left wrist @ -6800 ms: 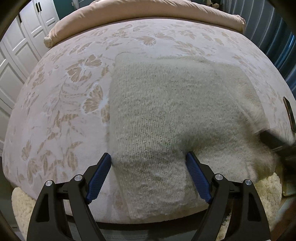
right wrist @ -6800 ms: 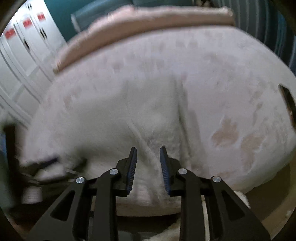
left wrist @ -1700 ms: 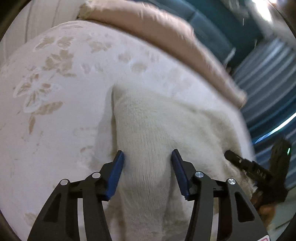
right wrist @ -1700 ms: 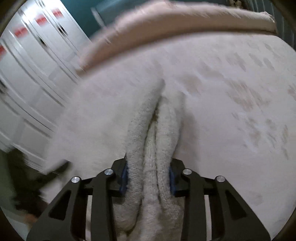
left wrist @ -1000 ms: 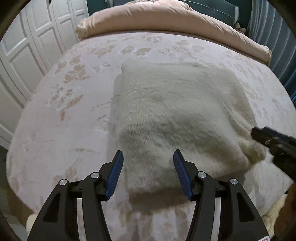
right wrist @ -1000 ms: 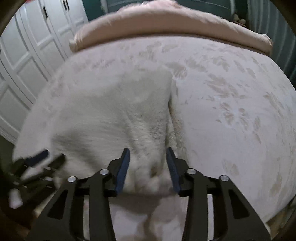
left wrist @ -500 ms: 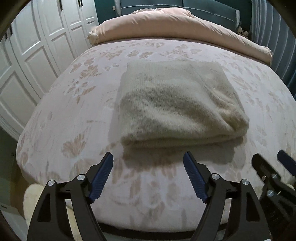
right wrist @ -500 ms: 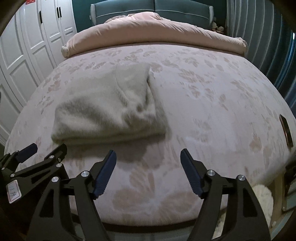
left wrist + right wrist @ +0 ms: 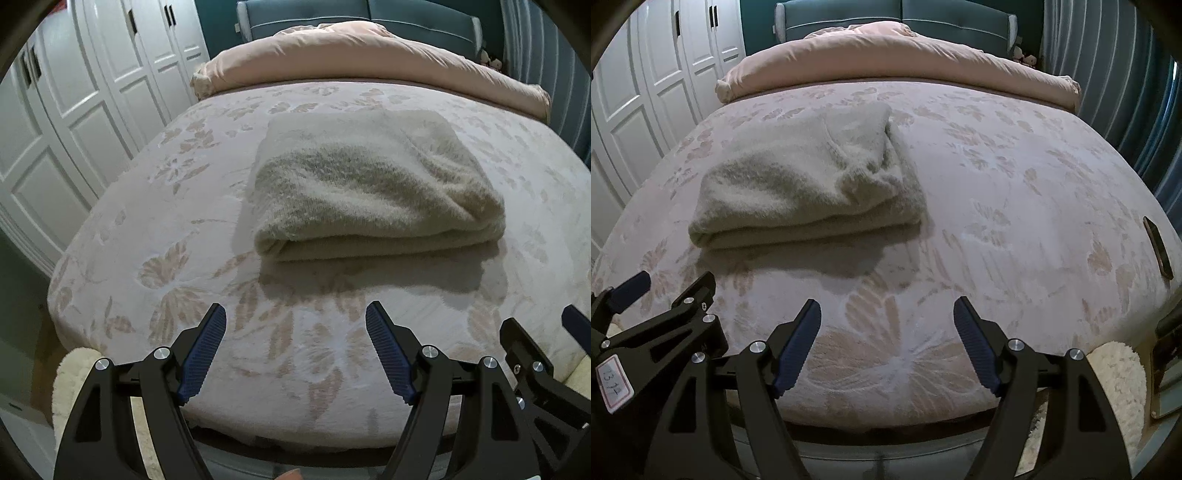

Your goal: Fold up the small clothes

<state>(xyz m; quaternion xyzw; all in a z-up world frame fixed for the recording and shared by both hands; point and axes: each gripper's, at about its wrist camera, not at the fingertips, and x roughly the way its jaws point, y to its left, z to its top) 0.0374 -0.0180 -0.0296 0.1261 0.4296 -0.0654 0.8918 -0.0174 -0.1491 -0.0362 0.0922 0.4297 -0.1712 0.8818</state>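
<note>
A cream knitted sweater [image 9: 373, 184] lies folded in a thick rectangle on the floral bedspread [image 9: 177, 206]; it also shows in the right wrist view [image 9: 809, 177], left of centre. My left gripper [image 9: 295, 317] is open and empty, held back above the bed's near edge, apart from the sweater. My right gripper [image 9: 886, 314] is open and empty, also near the front edge, to the right of the sweater. Each gripper shows at the edge of the other's view.
A pink duvet roll [image 9: 369, 55] lies across the head of the bed. White wardrobe doors [image 9: 74, 110] stand on the left. A dark phone [image 9: 1158, 247] lies at the bed's right edge. A fluffy rug [image 9: 1119, 373] lies on the floor.
Both grippers let go of the sweater, opened wide and drew back toward the foot of the bed. The sweater now lies folded and still.
</note>
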